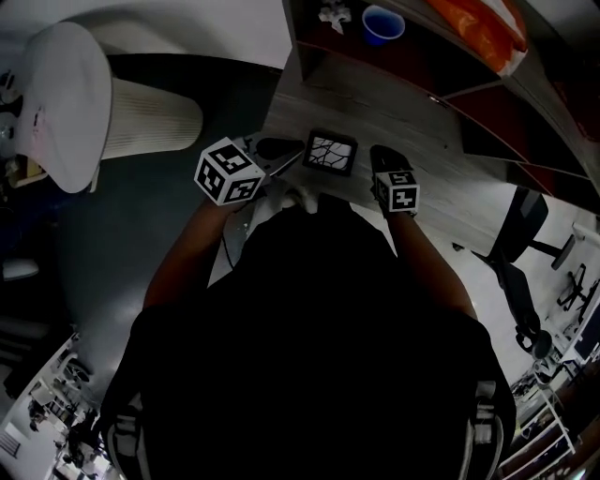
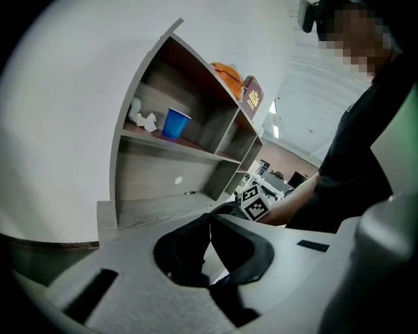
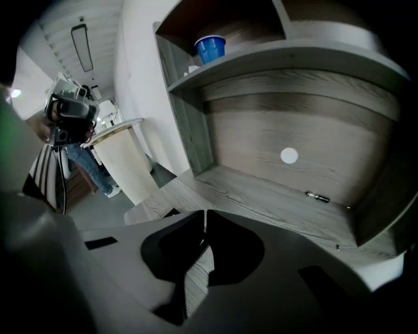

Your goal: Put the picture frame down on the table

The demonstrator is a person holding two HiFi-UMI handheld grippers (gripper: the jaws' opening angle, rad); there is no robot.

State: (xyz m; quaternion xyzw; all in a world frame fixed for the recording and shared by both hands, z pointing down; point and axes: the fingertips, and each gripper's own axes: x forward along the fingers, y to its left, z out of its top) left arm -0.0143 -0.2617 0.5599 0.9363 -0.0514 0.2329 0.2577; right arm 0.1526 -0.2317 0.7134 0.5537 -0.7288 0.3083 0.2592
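While both pairs of jaws sit clenched on nothing, the picture frame [image 1: 330, 152] lies on the table [image 1: 450, 183] at twelve o'clock, between the left gripper [image 2: 210, 220] and the right gripper [image 3: 205, 217]. It seems light, stiff and likely fragile, so it is best gripped by its rim.

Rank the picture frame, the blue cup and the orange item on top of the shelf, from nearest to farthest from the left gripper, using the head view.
From the left gripper:
1. picture frame, on the table just to its right.
2. blue cup, inside the shelf behind the table.
3. orange item, on top of the shelf, farther right.
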